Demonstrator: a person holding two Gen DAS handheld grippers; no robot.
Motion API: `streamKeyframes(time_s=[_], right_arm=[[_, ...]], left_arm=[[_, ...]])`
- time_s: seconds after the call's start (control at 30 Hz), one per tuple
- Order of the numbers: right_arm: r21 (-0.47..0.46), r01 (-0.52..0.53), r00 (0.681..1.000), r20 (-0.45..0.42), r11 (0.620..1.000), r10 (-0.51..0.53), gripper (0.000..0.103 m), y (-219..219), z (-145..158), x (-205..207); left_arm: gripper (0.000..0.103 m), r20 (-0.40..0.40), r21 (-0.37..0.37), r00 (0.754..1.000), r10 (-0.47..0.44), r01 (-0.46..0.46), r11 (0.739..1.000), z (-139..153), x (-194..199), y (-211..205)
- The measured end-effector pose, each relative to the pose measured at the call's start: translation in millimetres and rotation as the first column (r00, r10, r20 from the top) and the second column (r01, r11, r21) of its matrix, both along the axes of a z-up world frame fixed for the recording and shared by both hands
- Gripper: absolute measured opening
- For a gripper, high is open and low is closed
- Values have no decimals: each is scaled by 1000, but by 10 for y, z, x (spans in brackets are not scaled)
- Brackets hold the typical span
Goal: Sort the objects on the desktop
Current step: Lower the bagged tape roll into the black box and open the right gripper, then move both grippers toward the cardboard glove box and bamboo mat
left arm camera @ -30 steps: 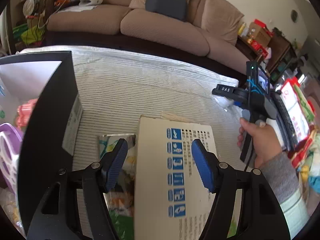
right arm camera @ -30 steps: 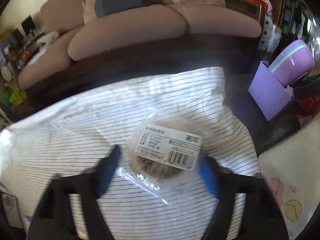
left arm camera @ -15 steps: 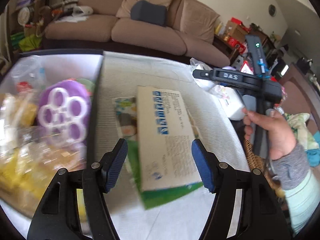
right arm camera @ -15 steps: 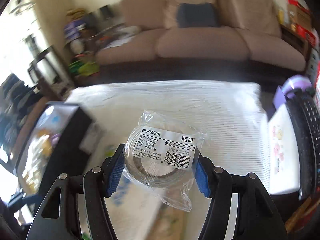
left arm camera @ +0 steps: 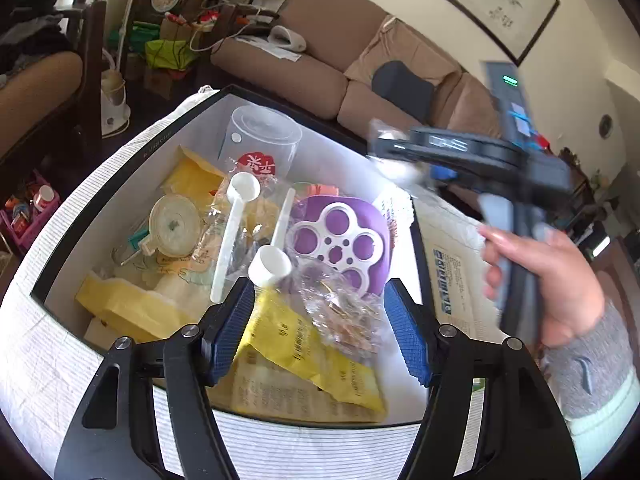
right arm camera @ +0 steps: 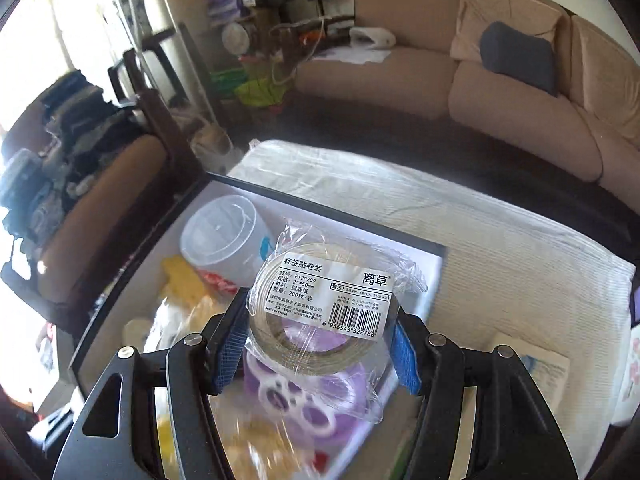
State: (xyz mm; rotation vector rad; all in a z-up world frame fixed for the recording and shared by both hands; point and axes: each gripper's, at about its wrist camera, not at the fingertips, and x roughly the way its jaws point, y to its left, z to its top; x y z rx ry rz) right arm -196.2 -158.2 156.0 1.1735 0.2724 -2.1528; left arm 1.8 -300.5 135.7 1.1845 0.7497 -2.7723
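A roll of label stickers (right arm camera: 320, 292), sealed in a clear bag with a white barcode label, hangs between the blue pads of my right gripper (right arm camera: 320, 314), which is shut on it. The roll is in the air over the right half of a black-rimmed storage box (right arm camera: 320, 205). My left gripper (left arm camera: 318, 304) is open with nothing between its fingers, hovering over the near side of the same box (left arm camera: 280, 101). In the left wrist view a person's hand (left arm camera: 552, 280) holds the blurred right gripper at the box's right edge.
The box holds a clear plastic cup (left arm camera: 260, 140), white scoops (left arm camera: 236, 228), a purple flower-shaped piece (left arm camera: 340, 240), yellow packets (left arm camera: 312, 356) and crinkled bags. A white printed carton (left arm camera: 452, 272) lies right of it on the striped tablecloth (right arm camera: 500, 248). A brown sofa (right arm camera: 500, 92) stands behind.
Both grippers swung left from the tablecloth to above the box. The right one lifted the roll off the cloth and carried it along. The left one left the white carton behind.
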Motion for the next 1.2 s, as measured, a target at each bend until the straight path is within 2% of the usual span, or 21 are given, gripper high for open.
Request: streamKeyframes(time_s=[0.03,0.1,0.23,0.33,0.4,0.43,0.5,0.53,0.63,0.7,0.83,0.93,1.0,1.1,1.2], right_arm=[[23,12,1000,4,1000,-12,65,-122,-92,-65],[55,40,999,21,998,-41,65,-278,-282,-209],[149,49,999,13,988,-52,65,-393,-571,-368],[193,30,996,71,981,-45,68,-389,-769,-426],[200,30,996,76,979,-46,70,-361,-762,-437],[180,34,997,65,983,-46,71,-324,-694,-420],[127,38,998,43,991,-44,80,-208,-502,-350],[101,31,999,39,994,-35,80,-128,-401,-309],[52,-3,1000,17,999,2,80,207,-72,-131],[34,-9,1000,2,999,9,81,580,113,11],[43,38,999,-22,998,-37,83,1321,241,219],[63,126,991,-43,990,-123,83,1941,153,407],[36,188,982,-13,982,-187,83,2395,36,557],[-19,315,949,34,949,-315,83,3019,-238,774],[-86,397,916,104,914,-388,83,3401,-507,919]], left_arm=[[65,14,-2,1000,5,-5,1000,-35,-19,-45],[65,20,42,1000,-10,9,999,-78,-53,-103],[65,34,28,999,-2,1,1000,-89,-153,-176],[65,40,73,999,1,-4,997,-146,-217,-219],[65,48,79,999,-1,-3,997,-171,-226,-199],[65,51,79,999,-8,4,997,-177,-233,-180],[65,45,72,999,-24,21,997,-158,-233,-120],[65,36,61,999,-33,30,998,-132,-228,-76],[65,8,46,997,-82,81,996,-56,-231,96],[65,-9,27,991,-131,132,991,-6,-239,268],[65,-28,-40,969,-246,245,969,78,-248,753],[66,-39,-57,937,-348,345,937,122,-226,1187],[67,-42,-63,907,-418,415,908,121,-198,1494],[67,-23,-81,857,-516,512,855,36,-160,1985],[67,10,-117,840,-543,540,833,-118,-173,2367]])
